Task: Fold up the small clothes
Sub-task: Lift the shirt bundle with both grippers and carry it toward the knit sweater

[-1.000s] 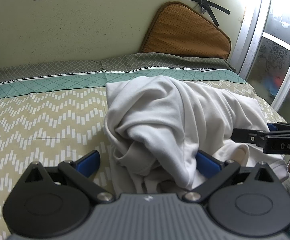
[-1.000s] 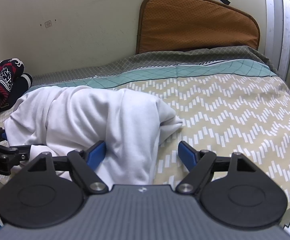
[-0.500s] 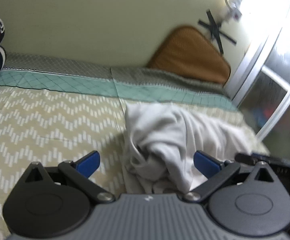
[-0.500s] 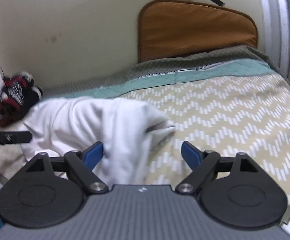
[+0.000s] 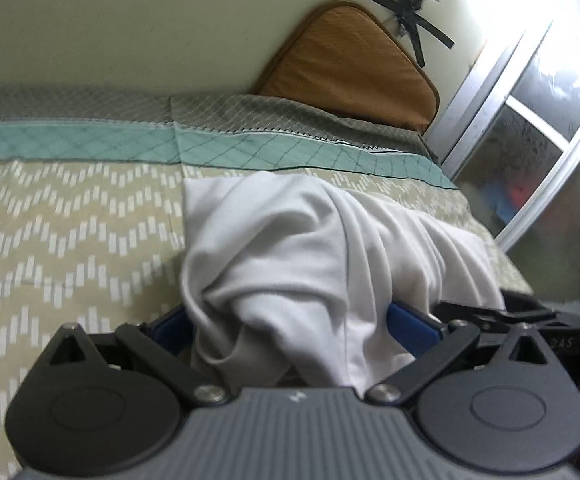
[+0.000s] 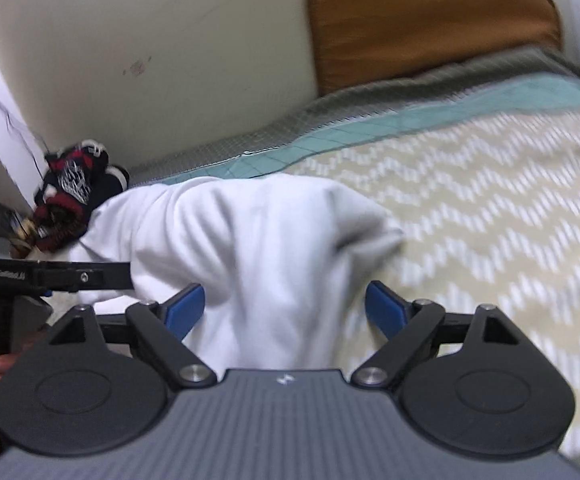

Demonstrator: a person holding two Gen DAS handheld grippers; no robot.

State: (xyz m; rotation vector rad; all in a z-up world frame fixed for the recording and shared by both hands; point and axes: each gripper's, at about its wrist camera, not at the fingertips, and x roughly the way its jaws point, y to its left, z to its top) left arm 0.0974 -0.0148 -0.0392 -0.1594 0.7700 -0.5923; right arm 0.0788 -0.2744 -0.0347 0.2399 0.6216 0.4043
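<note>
White garment (image 5: 302,264) lying bunched at centre frame on the chevron bedspread (image 5: 69,232), its near edge draped between both sets of fingers; compared with a second ago, heaped much the same, no fold made yet, though nearer and larger in both views. Left gripper (image 5: 290,326) standing wide, cloth between the blue pads, not visibly pinched. Right gripper (image 6: 285,308) wide too and opening further, cloth against the left pad, clear of the right one. Probably a release or a re-grip under way; fold barely begun. Dark patterned clothing (image 6: 69,196) at mid left, brown cushion (image 6: 430,20) at upper right, both untouched.
</note>
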